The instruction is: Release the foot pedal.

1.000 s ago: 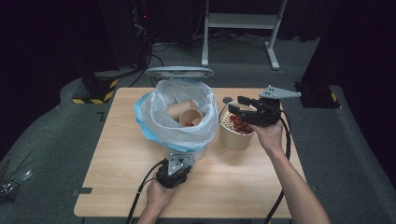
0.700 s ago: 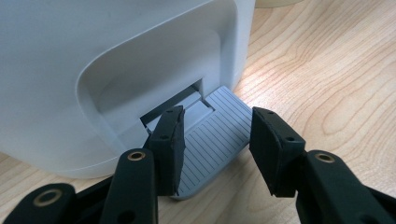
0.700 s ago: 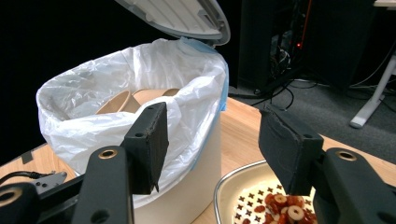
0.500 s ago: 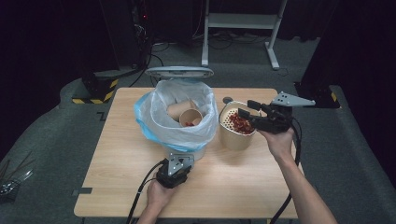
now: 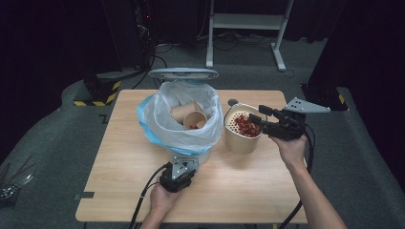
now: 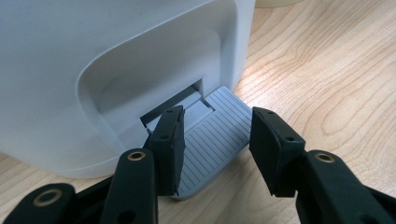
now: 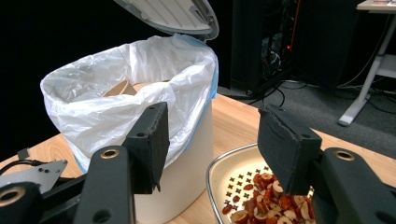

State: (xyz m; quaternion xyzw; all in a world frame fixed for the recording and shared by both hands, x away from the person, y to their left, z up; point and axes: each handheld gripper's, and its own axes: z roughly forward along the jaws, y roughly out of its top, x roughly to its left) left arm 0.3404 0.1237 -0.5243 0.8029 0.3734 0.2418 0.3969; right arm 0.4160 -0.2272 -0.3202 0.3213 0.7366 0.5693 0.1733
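A white pedal bin point(image 5: 205, 155) lined with a white and blue bag point(image 5: 165, 125) stands mid-table with its lid point(image 5: 183, 73) raised. Paper cups point(image 5: 195, 119) lie inside. My left gripper point(image 5: 184, 161) is at the bin's near foot. In the left gripper view its jaws point(image 6: 215, 119) stand apart over the grey ribbed pedal point(image 6: 210, 144), the left jaw's tip resting on it. Right of the bin stands a cream strainer bowl point(image 5: 241, 140) holding red date pieces point(image 5: 246, 125). My right gripper point(image 5: 258, 114) hovers over the bowl, open, nothing between its jaws point(image 7: 212, 116); the date pieces point(image 7: 266, 205) lie below.
A small dark round mark point(image 5: 232, 102) sits on the table behind the bowl. Bare wood point(image 5: 119, 186) stretches left and in front of the bin. A white desk frame point(image 5: 248, 28) and a striped block point(image 5: 98, 90) stand on the floor beyond the far edge.
My right gripper has drifted to the right, away from the bin, and now sits over the bowl's right side. The left gripper, bin and lid have not moved.
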